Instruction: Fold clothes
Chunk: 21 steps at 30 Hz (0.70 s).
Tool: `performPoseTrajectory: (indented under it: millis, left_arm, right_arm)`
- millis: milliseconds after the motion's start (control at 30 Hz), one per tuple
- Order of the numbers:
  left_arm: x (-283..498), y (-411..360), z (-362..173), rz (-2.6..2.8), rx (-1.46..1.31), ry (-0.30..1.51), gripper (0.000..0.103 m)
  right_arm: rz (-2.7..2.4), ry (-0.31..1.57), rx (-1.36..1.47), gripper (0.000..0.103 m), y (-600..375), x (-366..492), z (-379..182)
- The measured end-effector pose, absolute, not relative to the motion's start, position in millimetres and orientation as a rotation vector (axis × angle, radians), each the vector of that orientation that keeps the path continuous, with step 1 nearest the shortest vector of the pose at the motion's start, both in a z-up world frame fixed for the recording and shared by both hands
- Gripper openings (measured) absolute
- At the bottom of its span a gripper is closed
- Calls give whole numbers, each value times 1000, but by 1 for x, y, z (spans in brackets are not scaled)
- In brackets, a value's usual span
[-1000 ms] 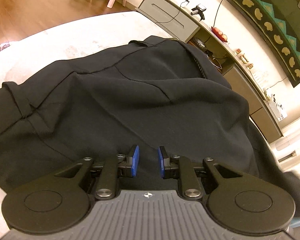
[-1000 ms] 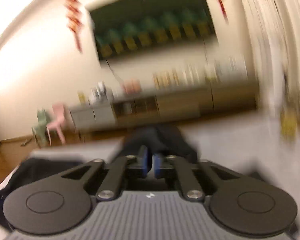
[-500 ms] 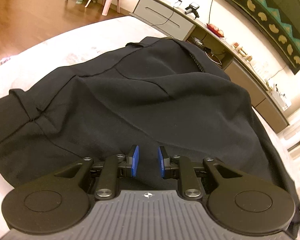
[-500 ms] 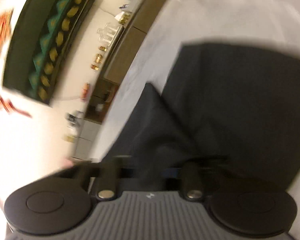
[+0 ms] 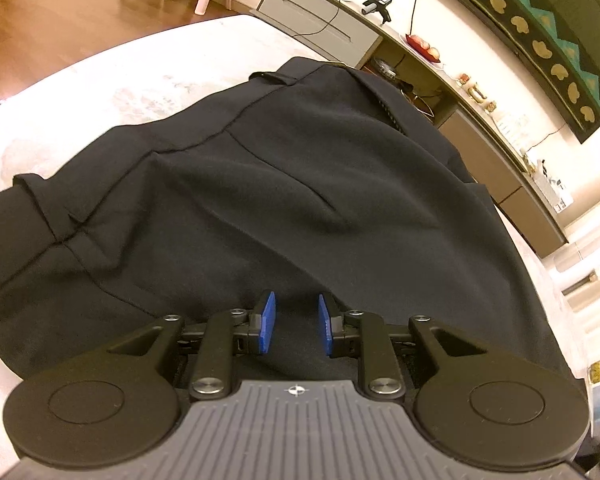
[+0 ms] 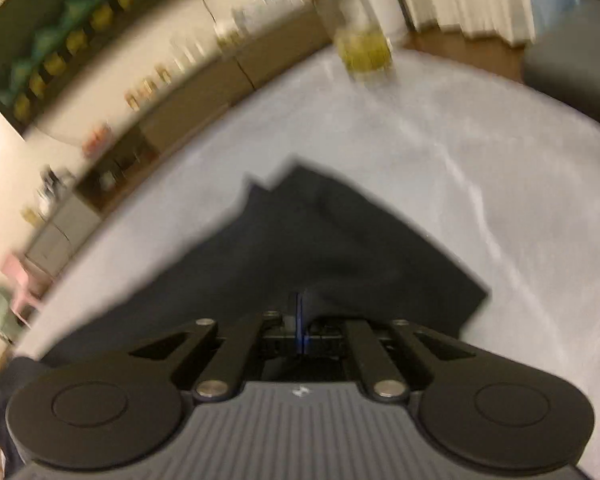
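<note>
Since the earlier frames the right wrist view is swinging off the wall and down onto the cloth; the left view is creeping forward only slightly, waistband sliding toward upper centre

Near: left gripper is hovering low over the dark trousers, blue pads standing apart, nothing between them. Right gripper is showing its pads pressed together with a ridge of the same trousers rising out of them — judging it clamped on the fabric, though blur is softening the detail

Mid: in the left view the garment is filling the frame centre, long axis running from lower right toward the waistband at upper centre; a belt loop is lying at left. In the right view a folded corner is pointing to upper centre

Far: white bed surface is carrying the cloth; sideboard along the upper right

Judgement: right hand is the working one, carrying a fold; left is idling open, pitched down, nearest the lower hem side and placed to pin or take a grip
</note>
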<state>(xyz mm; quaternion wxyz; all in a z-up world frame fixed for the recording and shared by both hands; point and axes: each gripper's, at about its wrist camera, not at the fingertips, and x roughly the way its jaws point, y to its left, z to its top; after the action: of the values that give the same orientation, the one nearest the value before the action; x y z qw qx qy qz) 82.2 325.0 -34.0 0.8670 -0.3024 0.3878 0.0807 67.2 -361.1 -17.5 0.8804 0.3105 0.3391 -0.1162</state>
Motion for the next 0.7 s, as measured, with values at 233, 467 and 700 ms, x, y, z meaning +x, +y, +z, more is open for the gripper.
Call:
performPoseTrajectory:
  millis: [233,467,700]
  left_arm:
    - [66,354,-33,187,-834,752,48]
    - [83,344,-35,198,-879,754,64]
    - [100,329,-34,227,-812,743,0]
  right_arm:
    - [-198,753,789,4,-363,57,-34]
    - [-144,740,766,9,-357,59,-27]
    - [-160,760,763,9,-384,36,-27]
